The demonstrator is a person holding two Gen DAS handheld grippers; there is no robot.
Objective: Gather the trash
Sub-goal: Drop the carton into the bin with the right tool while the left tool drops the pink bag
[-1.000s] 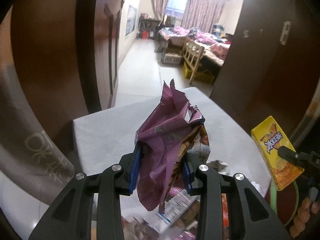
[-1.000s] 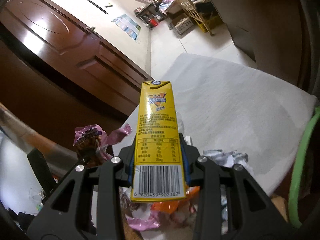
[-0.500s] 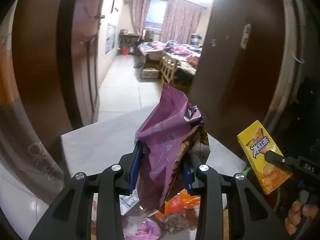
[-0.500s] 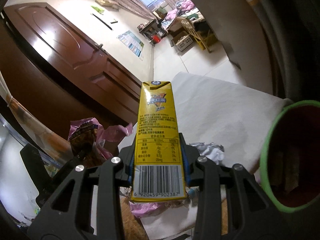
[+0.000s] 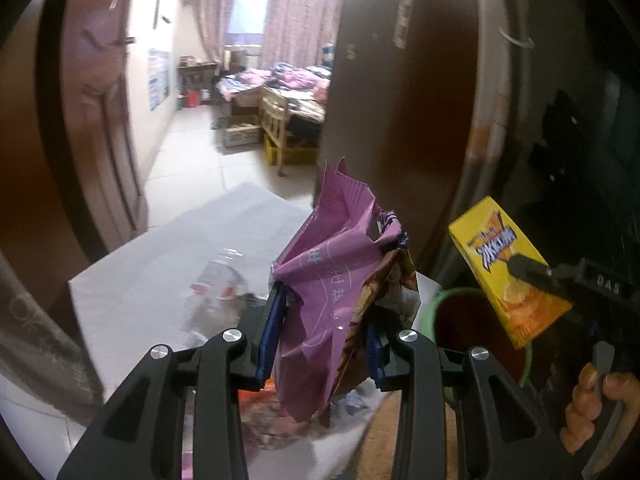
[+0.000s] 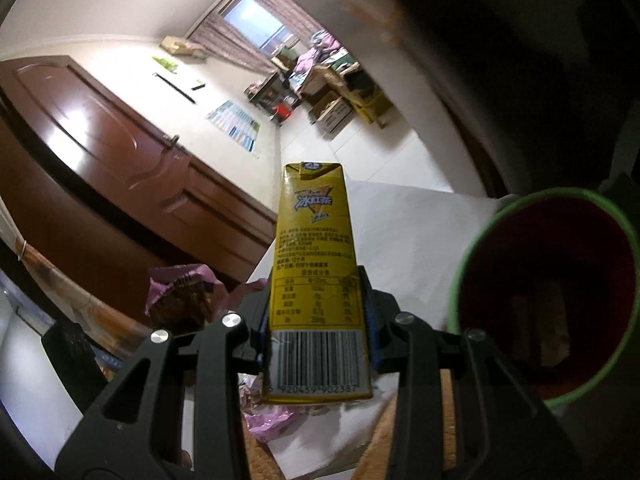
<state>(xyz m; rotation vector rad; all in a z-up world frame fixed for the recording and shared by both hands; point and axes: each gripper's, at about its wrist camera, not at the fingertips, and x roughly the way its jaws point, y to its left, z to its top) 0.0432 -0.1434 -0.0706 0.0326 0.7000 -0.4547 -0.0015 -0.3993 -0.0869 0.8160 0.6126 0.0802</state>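
Left gripper (image 5: pixel 326 334) pinches a purple wrapper (image 5: pixel 328 280), light & crinkly, grabbed mid-body, w/ right gripper (image 6: pixel 316 320) clamping a stiff, prob. empty yellow carton (image 6: pixel 314 248) low down, green-rimmed bin (image 6: pixel 476 248) just right of it.

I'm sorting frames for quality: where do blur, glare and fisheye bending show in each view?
Left wrist view: ceiling light blown out at top; door edges bow with the fisheye; the clear wrapper on the white cloth smears, while the purple snack bag stays fairly sharp. Right wrist view: glare patch on the brown door; yellow carton text readable; green-rimmed bin soft, dark inside.
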